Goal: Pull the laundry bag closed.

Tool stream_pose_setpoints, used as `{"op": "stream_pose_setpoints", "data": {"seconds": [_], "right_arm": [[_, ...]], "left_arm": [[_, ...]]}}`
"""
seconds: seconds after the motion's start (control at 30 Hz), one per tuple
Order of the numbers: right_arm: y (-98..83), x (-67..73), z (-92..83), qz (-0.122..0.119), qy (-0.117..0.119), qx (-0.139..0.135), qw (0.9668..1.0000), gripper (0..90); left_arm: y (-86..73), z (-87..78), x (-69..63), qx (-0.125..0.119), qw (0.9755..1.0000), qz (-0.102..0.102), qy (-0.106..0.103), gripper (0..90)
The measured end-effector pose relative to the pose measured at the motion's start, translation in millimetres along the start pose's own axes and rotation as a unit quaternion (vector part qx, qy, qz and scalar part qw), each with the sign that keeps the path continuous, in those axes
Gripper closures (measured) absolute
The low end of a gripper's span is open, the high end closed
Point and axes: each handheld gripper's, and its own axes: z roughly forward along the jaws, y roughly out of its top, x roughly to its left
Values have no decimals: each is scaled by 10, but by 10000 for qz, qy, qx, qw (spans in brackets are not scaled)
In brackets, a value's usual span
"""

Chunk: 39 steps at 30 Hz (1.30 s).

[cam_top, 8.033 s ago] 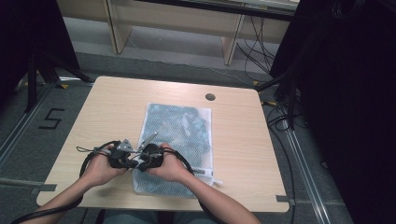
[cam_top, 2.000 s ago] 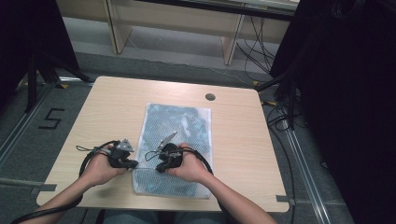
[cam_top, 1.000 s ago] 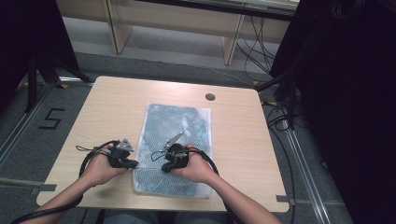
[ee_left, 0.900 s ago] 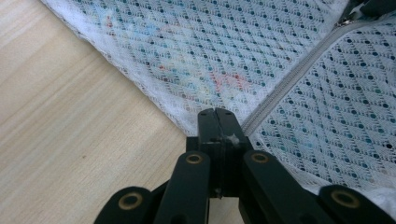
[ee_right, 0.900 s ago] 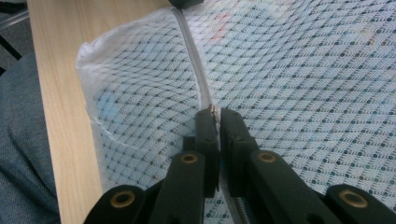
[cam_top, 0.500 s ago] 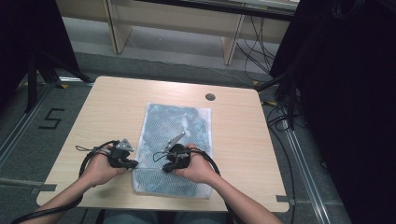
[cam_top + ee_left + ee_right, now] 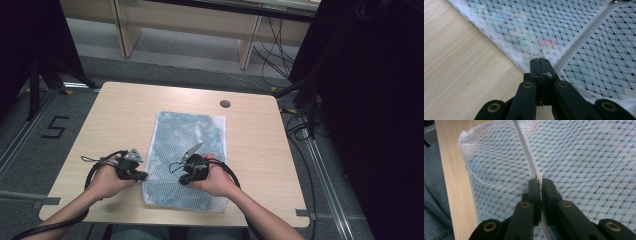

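A: What is the biggest thing here?

B: A pale wooden tabletop (image 7: 120, 125) with a small round hole near its far edge. In the middle of it, nearer the person's side, lies a white mesh bag (image 7: 200, 135), flat, with blue-green contents showing through the netting.

A: Where is the bag relative to the hands?

B: Its near end lies between them. The left hand (image 7: 107, 181) is at the bag's left edge and the right hand (image 7: 217, 180) rests over the bag's lower right part.

A: And the grippers?

B: The left gripper (image 7: 134, 172) points at the bag's left edge. In the left gripper view its fingers (image 7: 535, 68) are pressed together at the mesh border, right where a white zipper (image 7: 584, 37) ends at the bag's edge; they seem to pinch the fabric there.

A: The right one?

B: The right gripper (image 7: 187, 172) sits over the bag. In the right gripper view its fingers (image 7: 534, 188) are nearly together, clamped on the zipper strip, with a small metal pull (image 7: 538, 178) at their tips. The mesh around them bulges upward, and the bag's edge curls up beside the tabletop's near rim, where blue denim (image 7: 434, 195) shows below.

A: Anything else?

B: A black cable (image 7: 100, 165) loops from the left gripper.
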Motion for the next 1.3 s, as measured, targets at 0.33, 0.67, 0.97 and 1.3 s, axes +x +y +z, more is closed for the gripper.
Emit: {"op": "stream_pose_setpoints", "data": {"seconds": [0.33,0.67,0.97,1.3], "right_arm": [[-175,-110,-95,119,-68,45,9999,873],[-219,-106,-106,210,-48,68,9997,873],[-307,-135,-149,332,-61,136,9993,873],[-332,-148,-172,324,-77,186,9993,873]], "left_arm": [[4,-1,-2,17,10000,-6,6,900],[-2,-1,-3,-4,10000,-7,15,900],[4,-10,-1,50,10000,73,25,900],[0,-6,-4,21,10000,11,35,900]]}}
